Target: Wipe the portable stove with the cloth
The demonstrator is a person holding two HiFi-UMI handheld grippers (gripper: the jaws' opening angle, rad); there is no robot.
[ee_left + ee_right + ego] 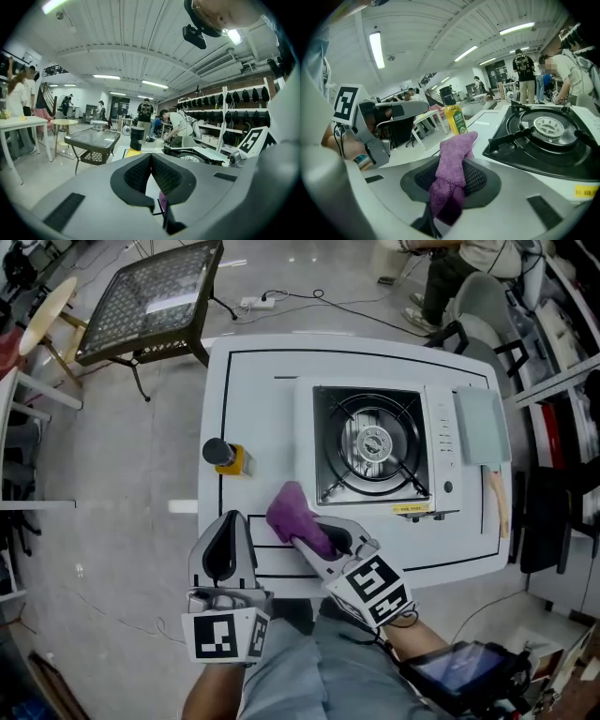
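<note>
A yellow oil bottle stands far left on the table, clear of the work. The left gripper hangs at the near edge, jaws pressed together on nothing. The right gripper pinches the purple cloth just short of the portable stove. Wiping seems not yet begun; next, press the cloth onto the stove top, minding the pan support. Far right lies perhaps a cleaver.
</note>
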